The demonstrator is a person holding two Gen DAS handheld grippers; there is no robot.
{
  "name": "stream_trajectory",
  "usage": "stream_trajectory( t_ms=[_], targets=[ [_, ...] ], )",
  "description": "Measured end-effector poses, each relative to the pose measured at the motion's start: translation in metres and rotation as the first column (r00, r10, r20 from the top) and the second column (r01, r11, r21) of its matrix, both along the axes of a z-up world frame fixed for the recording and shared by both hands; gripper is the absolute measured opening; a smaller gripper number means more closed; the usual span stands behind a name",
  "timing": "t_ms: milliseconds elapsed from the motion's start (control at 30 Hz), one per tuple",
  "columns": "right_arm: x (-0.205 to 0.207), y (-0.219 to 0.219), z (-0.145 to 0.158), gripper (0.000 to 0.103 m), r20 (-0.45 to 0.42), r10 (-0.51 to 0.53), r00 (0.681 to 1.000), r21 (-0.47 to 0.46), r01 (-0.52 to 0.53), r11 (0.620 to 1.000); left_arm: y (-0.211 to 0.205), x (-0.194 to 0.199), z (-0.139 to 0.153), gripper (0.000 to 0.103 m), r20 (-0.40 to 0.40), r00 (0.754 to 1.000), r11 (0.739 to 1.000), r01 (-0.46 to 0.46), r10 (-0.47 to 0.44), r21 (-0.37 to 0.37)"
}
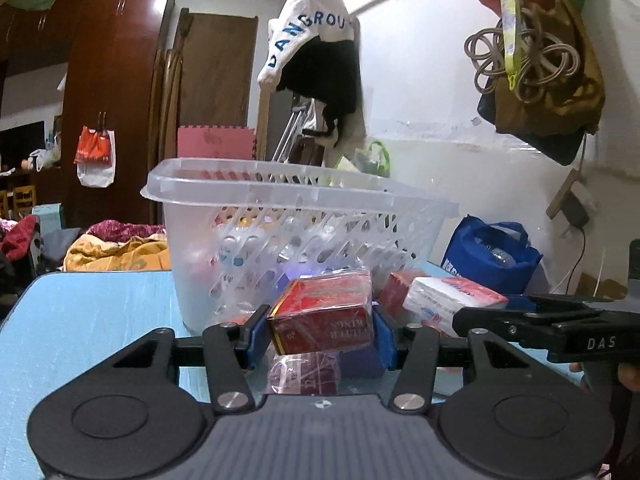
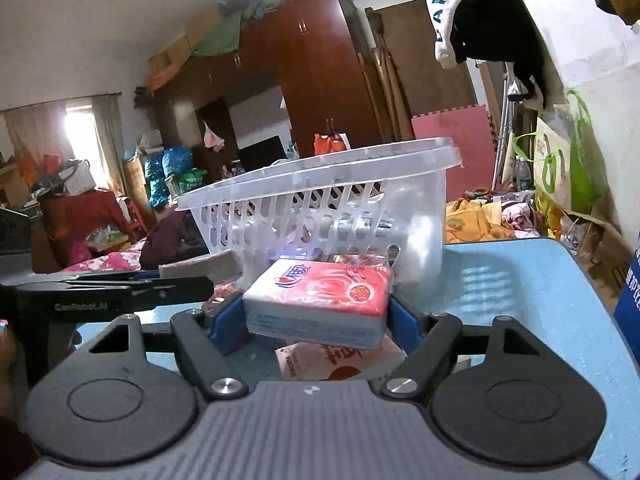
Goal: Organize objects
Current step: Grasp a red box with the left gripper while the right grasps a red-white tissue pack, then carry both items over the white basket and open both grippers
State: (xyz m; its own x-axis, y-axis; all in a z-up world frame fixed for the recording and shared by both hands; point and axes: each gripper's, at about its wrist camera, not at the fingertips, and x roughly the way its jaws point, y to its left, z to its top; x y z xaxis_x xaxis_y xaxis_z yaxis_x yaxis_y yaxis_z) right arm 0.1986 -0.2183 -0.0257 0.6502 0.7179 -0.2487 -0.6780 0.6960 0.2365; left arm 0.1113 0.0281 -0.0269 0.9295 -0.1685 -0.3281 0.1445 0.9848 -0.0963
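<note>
We hold 2 packs: left claw (image 1: pixel 320 330) clamps the red box (image 1: pixel 322 316), right claw (image 2: pixel 318 312) the tissues (image 2: pixel 320 300); basket (image 1: pixel 304 220) stands just ahead, rim above both.

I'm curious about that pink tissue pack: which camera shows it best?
The right wrist view: the tissue pack fills the centre, printed top up, clamped by the right gripper. The left wrist view shows the tissue pack off right, partly behind that gripper's black finger.
</note>
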Motion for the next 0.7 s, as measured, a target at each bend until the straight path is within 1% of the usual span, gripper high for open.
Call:
stream_trajectory(
  t_ms=[100,233,333,433,467,533,600,700],
  targets=[
    [0.000,-0.004,-0.001,0.079,0.005,0.003,1.000,0.027,-0.003,1.000,-0.001,-0.005,0.002,0.056,0.026,1.000,1.000,0.007,-0.007,-0.002],
    [-0.010,-0.006,0.000,0.079,0.068,0.004,0.998,0.043,-0.007,0.999,-0.004,-0.018,0.005,0.056,0.082,0.996,1.000,0.030,-0.030,-0.002],
    [-0.015,-0.010,0.001,0.079,0.097,0.024,0.995,0.052,-0.029,0.998,-0.004,-0.027,0.004,0.056,0.103,0.993,0.999,0.052,-0.051,-0.007],
    [-0.022,-0.015,0.007,0.079,0.109,0.036,0.993,0.066,-0.043,0.997,-0.003,-0.038,0.008,0.056,0.137,0.989,0.997,0.063,-0.057,-0.039],
    [-0.025,-0.018,0.014,0.079,0.113,0.047,0.993,0.084,-0.056,0.995,-0.003,-0.043,0.013,0.056,0.155,0.986,0.997,0.064,-0.057,-0.047],
    [-0.031,-0.021,0.034,0.079,0.156,0.051,0.986,0.088,-0.066,0.994,-0.004,-0.050,0.030,0.056,0.200,0.979,0.998,0.052,-0.042,-0.045],
    [-0.032,-0.015,0.064,0.079,0.212,0.020,0.977,0.046,-0.031,0.998,-0.004,-0.047,0.053,0.056,0.225,0.974,0.998,0.046,-0.036,-0.040],
    [-0.012,0.005,0.102,0.079,0.246,0.042,0.968,-0.020,-0.038,0.999,-0.007,-0.026,0.091,0.056,0.238,0.971,1.000,0.009,-0.006,-0.014]
  ],
)
